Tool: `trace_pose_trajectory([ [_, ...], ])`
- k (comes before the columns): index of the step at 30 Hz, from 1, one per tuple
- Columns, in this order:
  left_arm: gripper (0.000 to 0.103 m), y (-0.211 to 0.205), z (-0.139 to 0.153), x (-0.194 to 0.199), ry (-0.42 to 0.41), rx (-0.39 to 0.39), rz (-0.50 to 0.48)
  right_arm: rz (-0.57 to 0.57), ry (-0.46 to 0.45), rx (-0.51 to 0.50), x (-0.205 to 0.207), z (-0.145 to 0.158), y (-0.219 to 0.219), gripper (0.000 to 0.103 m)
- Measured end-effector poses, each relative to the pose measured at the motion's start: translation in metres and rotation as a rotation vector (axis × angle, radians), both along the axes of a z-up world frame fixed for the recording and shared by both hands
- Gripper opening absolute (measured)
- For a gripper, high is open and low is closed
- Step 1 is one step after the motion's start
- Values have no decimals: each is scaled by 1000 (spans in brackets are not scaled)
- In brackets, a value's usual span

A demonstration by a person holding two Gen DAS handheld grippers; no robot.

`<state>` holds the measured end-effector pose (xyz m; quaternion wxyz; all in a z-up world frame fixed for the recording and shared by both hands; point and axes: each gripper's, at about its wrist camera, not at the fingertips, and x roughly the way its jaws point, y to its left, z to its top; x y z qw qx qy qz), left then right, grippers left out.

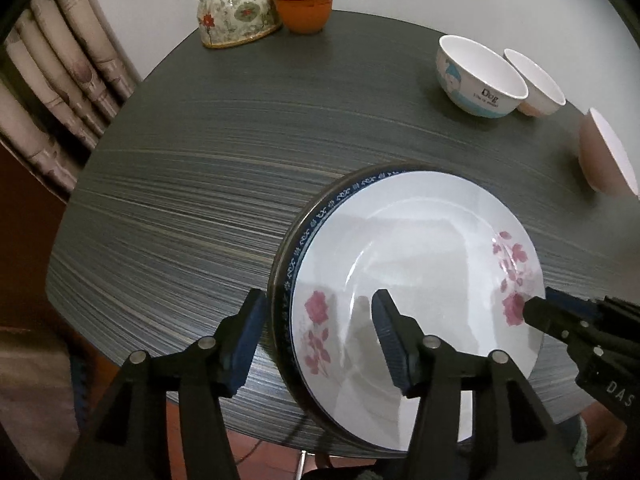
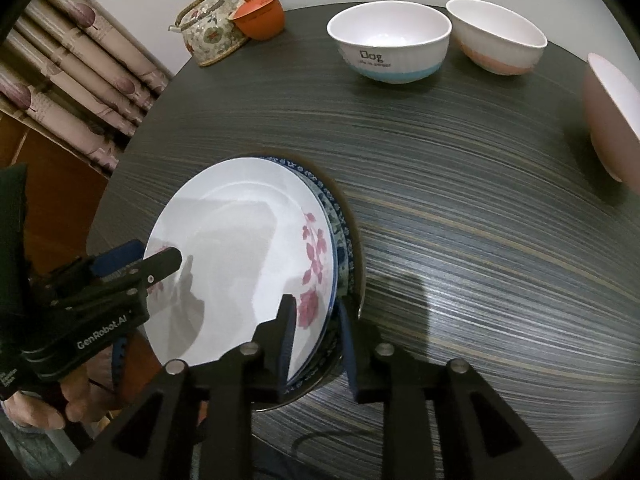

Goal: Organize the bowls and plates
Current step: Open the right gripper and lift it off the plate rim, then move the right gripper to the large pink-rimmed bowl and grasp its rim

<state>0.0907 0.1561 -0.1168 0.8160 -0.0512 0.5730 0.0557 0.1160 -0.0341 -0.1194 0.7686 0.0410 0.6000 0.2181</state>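
both grippers straddled opposite rims of the plate stack [image 1: 420,264] on the tabletop [image 1: 200,200]: left gripper [image 1: 320,344] fingers apart, right gripper [image 2: 316,344] fingers narrowly parted, neither clamping.

A stack of plates [image 1: 416,264] sits at the near edge of the bench [image 1: 200,200]; three bowls [image 1: 480,76] stand far right, a teapot [image 1: 234,10] and lidded cup [image 1: 304,6] far left.
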Motion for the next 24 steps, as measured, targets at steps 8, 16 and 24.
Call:
trace_pose_trajectory([
  [8,62,-6,23,-4,-57,-5,27,-47,-16,2,-4,12,-29,32],
  [16,65,-65,34,9,-61,-56,-36,-178,-21,0,-4,19,-114,32],
  [24,67,-145,51,37,-73,-95,-145,-313,-58,16,-2,39,-213,41],
])
